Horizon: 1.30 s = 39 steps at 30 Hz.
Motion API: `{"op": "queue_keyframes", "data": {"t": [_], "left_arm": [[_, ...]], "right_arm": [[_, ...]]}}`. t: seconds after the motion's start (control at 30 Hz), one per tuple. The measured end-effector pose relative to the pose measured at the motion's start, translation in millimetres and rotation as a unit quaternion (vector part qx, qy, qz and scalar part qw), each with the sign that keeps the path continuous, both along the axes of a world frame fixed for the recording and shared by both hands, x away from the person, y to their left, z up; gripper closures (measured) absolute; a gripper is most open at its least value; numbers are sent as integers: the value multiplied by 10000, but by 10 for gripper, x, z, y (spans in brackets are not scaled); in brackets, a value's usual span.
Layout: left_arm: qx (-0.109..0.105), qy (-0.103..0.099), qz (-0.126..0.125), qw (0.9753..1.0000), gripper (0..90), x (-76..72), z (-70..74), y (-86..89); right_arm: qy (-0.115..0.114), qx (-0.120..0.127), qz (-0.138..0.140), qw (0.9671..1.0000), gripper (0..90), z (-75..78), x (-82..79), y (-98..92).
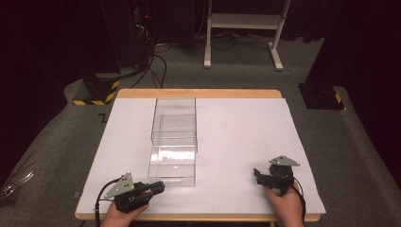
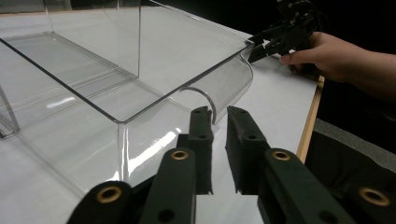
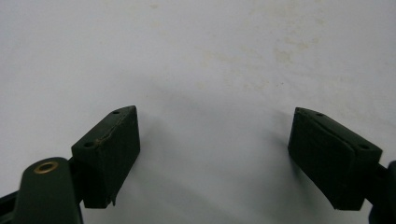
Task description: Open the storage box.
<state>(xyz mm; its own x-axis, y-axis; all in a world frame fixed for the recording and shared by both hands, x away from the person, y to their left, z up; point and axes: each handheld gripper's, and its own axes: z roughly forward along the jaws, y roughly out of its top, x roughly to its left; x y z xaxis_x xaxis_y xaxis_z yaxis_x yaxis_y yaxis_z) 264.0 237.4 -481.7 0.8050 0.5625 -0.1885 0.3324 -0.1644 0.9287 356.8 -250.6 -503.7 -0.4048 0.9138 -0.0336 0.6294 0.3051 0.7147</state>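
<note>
Left gripper (image 2: 219, 140) jaws nearly closed, narrow gap, holding nothing; clear box (image 1: 173, 142) just beyond tips, mid-table, long axis running away from person. Right gripper (image 1: 265, 177) wide open, empty, well apart to right.

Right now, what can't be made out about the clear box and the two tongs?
- Clear box: high view, glare and transparency blur where its walls meet; left gripper view cuts its far end off.
- Left tongs: narrow gap; touching the box or not is unclear.
- Right tongs: pads cut by frame edges.
</note>
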Motion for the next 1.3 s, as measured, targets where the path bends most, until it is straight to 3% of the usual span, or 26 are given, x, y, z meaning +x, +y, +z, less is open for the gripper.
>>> {"op": "queue_keyframes", "data": {"t": [0.37,0.5,0.6,0.7,0.83,0.97,1.1,1.3], "left_arm": [[-296,-246,164,9991,726,-44,165,120],[-394,-387,336,9979,726,-40,221,193],[-536,-471,610,9956,713,-26,251,290],[-559,-583,991,9918,685,6,253,416],[-282,-622,1578,9851,645,69,184,586],[177,-433,2245,9733,569,157,58,722],[609,-244,2628,9626,521,223,-44,776],[758,-67,2730,9590,494,277,-135,801]], "right_arm": [[6,7,-4,10000,169,0,0,0],[6,6,-4,10000,169,0,0,1],[7,8,-2,10000,169,0,1,0],[8,9,-3,10000,169,0,1,0],[8,9,-2,10000,169,0,1,0],[8,9,-3,10000,169,0,1,0],[10,12,-3,10000,169,0,1,0],[10,13,-4,10000,169,0,2,0]]}}
